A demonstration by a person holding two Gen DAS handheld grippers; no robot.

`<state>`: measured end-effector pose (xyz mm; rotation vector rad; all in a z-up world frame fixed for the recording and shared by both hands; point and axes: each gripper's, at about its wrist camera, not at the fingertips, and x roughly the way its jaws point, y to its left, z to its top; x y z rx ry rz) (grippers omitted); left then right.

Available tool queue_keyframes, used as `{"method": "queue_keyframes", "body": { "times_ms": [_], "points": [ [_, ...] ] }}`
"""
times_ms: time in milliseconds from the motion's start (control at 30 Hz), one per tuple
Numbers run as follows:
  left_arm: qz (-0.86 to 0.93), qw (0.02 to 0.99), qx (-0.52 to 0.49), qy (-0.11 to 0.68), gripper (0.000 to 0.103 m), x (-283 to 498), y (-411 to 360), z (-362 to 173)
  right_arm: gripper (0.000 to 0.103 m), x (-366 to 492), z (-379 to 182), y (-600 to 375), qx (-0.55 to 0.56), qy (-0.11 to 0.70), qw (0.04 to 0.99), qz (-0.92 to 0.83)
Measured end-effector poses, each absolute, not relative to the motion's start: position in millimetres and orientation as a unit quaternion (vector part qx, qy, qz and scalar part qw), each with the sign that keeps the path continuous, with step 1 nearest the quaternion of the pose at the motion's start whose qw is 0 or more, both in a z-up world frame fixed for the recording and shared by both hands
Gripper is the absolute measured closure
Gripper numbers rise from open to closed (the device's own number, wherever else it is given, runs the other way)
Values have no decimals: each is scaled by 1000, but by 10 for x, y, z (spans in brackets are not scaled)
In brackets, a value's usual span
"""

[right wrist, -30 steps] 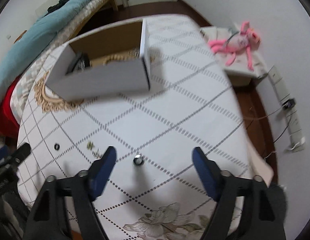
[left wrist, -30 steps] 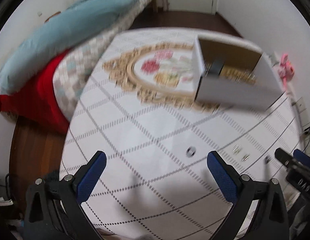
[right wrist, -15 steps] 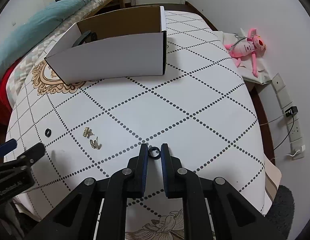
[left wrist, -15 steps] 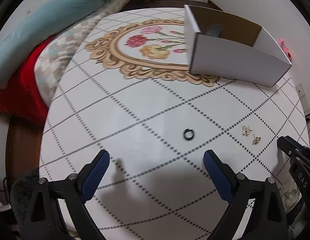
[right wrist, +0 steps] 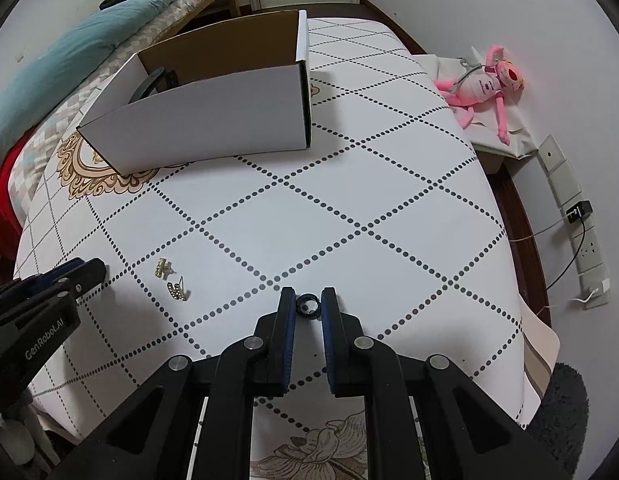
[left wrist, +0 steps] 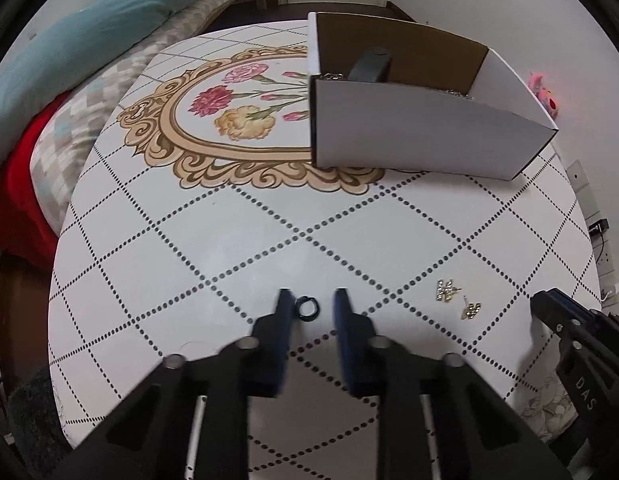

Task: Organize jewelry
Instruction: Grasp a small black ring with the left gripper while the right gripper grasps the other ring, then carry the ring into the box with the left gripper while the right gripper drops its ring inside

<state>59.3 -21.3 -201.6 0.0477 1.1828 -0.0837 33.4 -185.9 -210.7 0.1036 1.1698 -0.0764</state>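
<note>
Two dark rings lie on the white dotted tablecloth (left wrist: 229, 248). One ring (left wrist: 306, 308) sits between the fingers of my left gripper (left wrist: 311, 304), whose jaws are closing. It touches the left pad, and a gap shows at the right pad. My right gripper (right wrist: 308, 300) is shut on the other ring (right wrist: 308, 306), which rests on the cloth. A pair of gold earrings (left wrist: 457, 300) (right wrist: 169, 280) lies between the two grippers. The open white cardboard box (left wrist: 421, 128) (right wrist: 213, 120) stands farther back, with a black item (left wrist: 371, 65) and a gold chain inside.
A bed with a teal blanket (left wrist: 89, 40) and a red sheet runs along the table's left side. On the right, a pink plush toy (right wrist: 489, 80) lies on a low stand, and wall sockets (right wrist: 581, 240) have a plugged cable. A dark rug (right wrist: 561, 400) lies below.
My left gripper came down over its ring and its jaws went from wide to narrow around it. My right gripper shut on its ring half a second ago and has stayed still.
</note>
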Motion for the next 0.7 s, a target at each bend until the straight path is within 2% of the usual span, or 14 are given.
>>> {"method": "queue_keyframes", "body": {
  "times_ms": [33, 400, 700],
  "points": [
    [-40, 829, 22, 557, 93, 592, -216, -2016, 90, 335, -2108, -1860, 49, 552, 832, -36],
    [-46, 833, 12, 551, 93, 558, -170, -1978, 90, 318, -2012, -1919, 67, 544, 836, -30],
    [-117, 852, -36, 509, 93, 807, -326, -1145, 90, 631, -1296, -2050, 122, 489, 864, 18]
  ]
}}
